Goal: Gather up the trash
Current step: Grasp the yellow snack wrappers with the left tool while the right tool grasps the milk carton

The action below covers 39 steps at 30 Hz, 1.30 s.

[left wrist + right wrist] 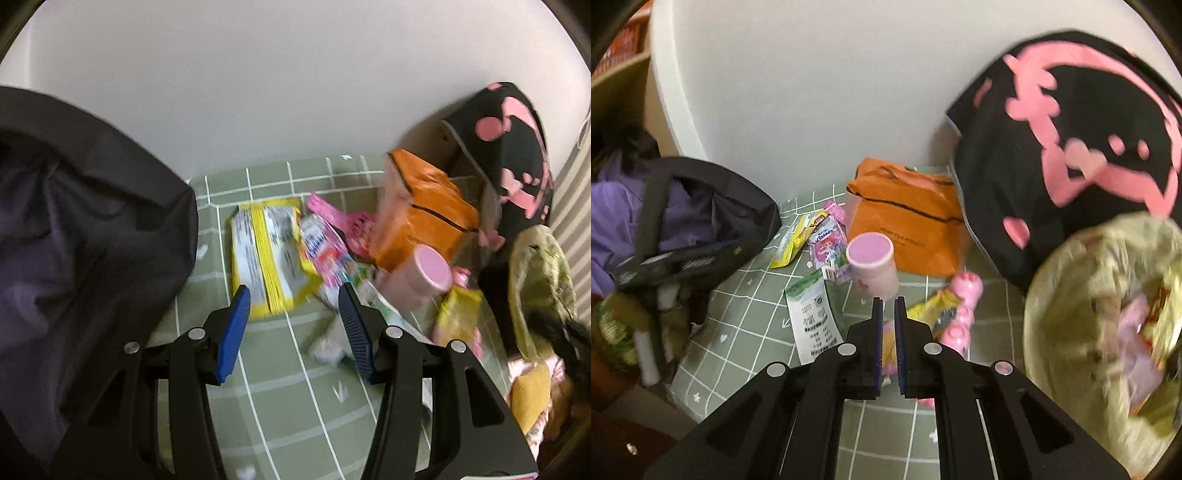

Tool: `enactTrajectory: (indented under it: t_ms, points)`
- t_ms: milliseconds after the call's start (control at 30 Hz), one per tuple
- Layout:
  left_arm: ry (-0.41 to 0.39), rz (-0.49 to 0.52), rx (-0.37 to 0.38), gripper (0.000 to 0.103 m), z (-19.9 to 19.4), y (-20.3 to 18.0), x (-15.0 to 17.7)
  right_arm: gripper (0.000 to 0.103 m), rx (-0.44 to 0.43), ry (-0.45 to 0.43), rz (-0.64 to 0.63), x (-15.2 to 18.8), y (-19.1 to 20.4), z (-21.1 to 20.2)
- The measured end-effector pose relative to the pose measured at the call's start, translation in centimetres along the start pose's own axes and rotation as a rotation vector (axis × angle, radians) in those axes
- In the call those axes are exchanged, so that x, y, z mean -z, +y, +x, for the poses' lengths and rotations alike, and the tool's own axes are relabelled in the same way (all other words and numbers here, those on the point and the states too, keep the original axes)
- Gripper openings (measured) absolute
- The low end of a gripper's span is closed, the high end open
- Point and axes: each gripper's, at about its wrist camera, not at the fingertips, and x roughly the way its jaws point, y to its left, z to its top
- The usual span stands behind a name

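Your left gripper (293, 328) is open over the wrappers (273, 254), ready to grab. Your right gripper (888, 343) is closed and empty beside the trash bag (1082, 314), where trash goes.

Plain white wall (820, 92) behind, evenly lit, soft shadows at base. Green cloth with white grid lines (746, 314) covers table. Wooden shelf (617, 85) at far left in right wrist view, contents blurred. Striped pale surface (576, 206) at right edge in left wrist view.
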Motion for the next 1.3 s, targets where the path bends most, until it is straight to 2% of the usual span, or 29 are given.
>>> enactTrajectory:
  t_ms: [67,100,133,167,233,367,433,533,600,700,867,1067,1300]
  points:
    - [0.015,-0.027,0.001,0.048,1.7,0.6,-1.3,0.009,-0.006,-0.017,0.052,1.2,-0.7,-0.4]
    - [0.027,-0.036,0.002,0.052,2.6,0.8,-1.9,0.009,-0.003,-0.023,0.072,1.7,-0.9,-0.4]
    - [0.039,-0.039,-0.006,0.053,3.4,1.0,-2.3,0.015,0.013,-0.033,0.101,2.4,-1.1,-0.6]
    - [0.047,-0.035,-0.015,0.053,4.1,1.1,-2.7,0.033,0.029,-0.038,0.119,3.0,-1.2,-0.7]
    - [0.070,0.000,-0.050,0.053,5.9,0.9,-3.4,0.051,0.049,-0.057,0.149,4.3,-1.4,-1.0]
    - [0.112,0.037,-0.066,0.053,7.9,0.6,-3.7,0.051,0.064,-0.055,0.205,6.0,-1.9,-0.8]
    - [0.143,0.016,-0.055,0.052,8.5,0.8,-3.6,0.051,0.059,-0.051,0.204,6.3,-1.7,-0.5]
    - [0.177,-0.018,-0.033,0.040,8.8,1.2,-3.6,0.051,0.038,-0.027,0.160,5.7,-0.9,0.4]
    - [0.175,0.011,-0.017,0.026,8.4,0.9,-3.6,0.051,0.024,-0.003,0.105,4.9,-0.1,1.4]
    - [0.137,0.083,0.002,0.023,6.6,0.3,-3.6,0.051,-0.021,0.014,0.030,3.7,1.4,3.0]
    - [0.065,0.048,0.012,0.022,2.6,1.0,-3.7,0.051,-0.091,0.055,-0.092,2.1,4.3,5.8]
    - [0.036,0.032,-0.008,0.024,-0.4,1.9,-3.1,0.051,-0.102,0.129,-0.272,0.8,7.4,9.4]
    - [0.039,0.019,0.001,0.025,-1.5,2.5,-3.0,0.052,-0.132,0.168,-0.276,0.8,7.3,11.1]
